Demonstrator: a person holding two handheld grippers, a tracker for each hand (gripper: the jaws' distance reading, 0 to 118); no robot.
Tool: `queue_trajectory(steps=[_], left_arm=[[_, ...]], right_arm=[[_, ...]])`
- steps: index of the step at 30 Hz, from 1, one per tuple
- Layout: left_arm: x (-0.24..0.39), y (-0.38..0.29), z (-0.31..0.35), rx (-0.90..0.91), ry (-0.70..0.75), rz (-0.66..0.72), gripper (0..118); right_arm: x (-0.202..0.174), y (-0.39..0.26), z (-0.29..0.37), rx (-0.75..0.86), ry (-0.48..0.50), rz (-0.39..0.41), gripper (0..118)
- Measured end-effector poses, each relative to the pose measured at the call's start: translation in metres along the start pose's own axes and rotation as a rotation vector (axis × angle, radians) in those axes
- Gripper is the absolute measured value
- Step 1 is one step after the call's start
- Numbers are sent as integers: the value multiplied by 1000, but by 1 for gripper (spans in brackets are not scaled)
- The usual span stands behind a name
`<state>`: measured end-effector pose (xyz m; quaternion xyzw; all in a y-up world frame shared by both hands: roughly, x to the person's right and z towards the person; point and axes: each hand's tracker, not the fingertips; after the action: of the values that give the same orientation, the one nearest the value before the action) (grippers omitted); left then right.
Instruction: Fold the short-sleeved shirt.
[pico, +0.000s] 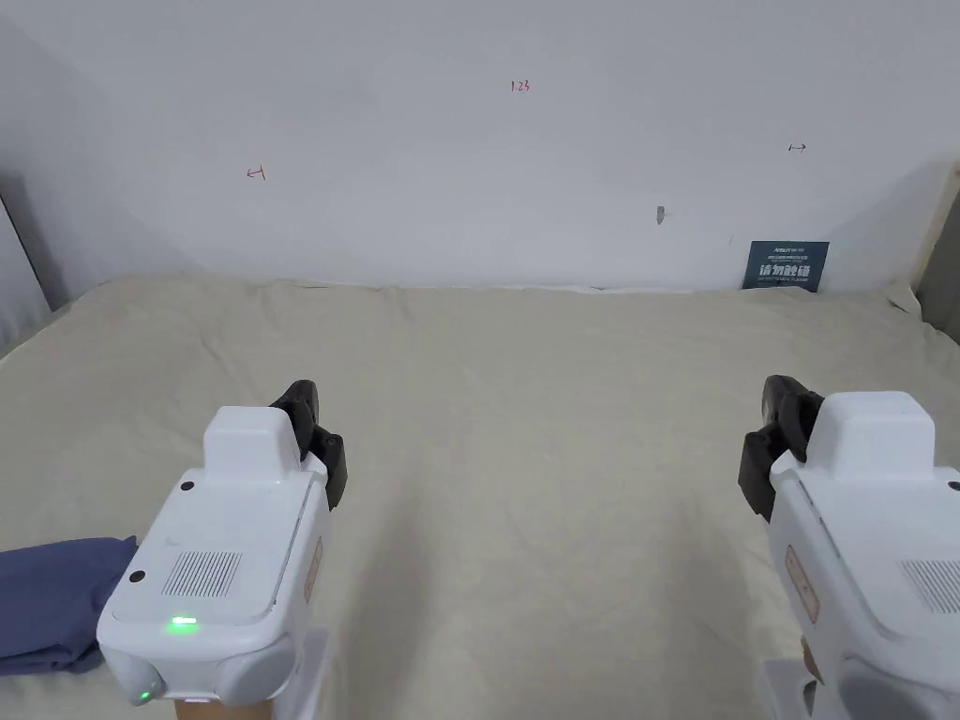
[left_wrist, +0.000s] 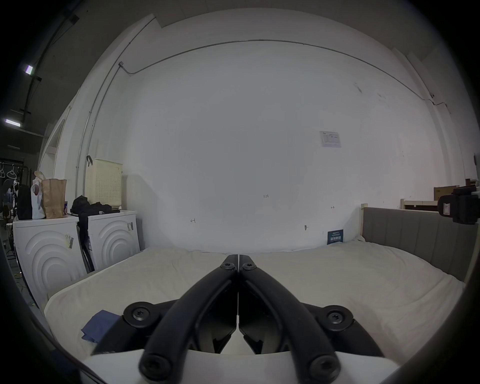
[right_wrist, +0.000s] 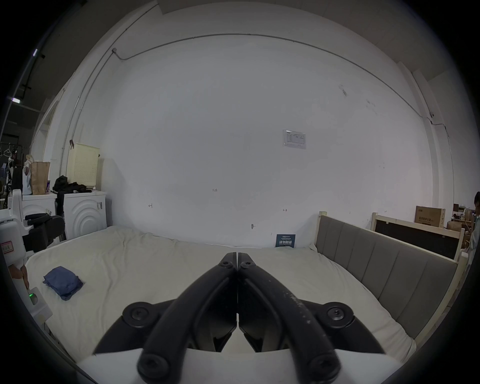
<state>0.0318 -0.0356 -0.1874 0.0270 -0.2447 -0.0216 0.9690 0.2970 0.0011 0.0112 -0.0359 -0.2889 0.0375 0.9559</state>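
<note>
A bed (pico: 525, 394) with a rumpled cream sheet stands against a white wall (pico: 469, 141), a grey padded headboard (right_wrist: 389, 272) on its right and two white washing machines (left_wrist: 78, 246) beyond its left edge. The folded blue short-sleeved shirt (right_wrist: 63, 282) lies near the bed's left edge, partly hidden behind the left gripper (pico: 314, 427) in the head view. The left gripper and right gripper (pico: 773, 436) hover above the sheet well apart, each with jaws pressed together on nothing.

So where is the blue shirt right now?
The blue shirt lies bunched on the bed, near its left edge, beside the left gripper.
</note>
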Motion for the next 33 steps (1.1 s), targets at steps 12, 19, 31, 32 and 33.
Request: queue_trajectory(steps=[12,19,31,32,33], left_arm=[[0,-1,0,-8,-2,3,0],[1,-1,-1,-11,-8,2,0],[0,-3,-2,-18,-11,-5,0],[0,-3,-2,-18,-11,-4,0],[0,-3,-3,-19,-9,-3,0]], right_arm=[[-1,4,0,9,-1,-1,2],[-3,6,-1,14,0,3,2],[-3,6,-1,15,1,7,2],[-3,6,-1,14,1,7,2],[-3,6,-1,14,2,6,2]])
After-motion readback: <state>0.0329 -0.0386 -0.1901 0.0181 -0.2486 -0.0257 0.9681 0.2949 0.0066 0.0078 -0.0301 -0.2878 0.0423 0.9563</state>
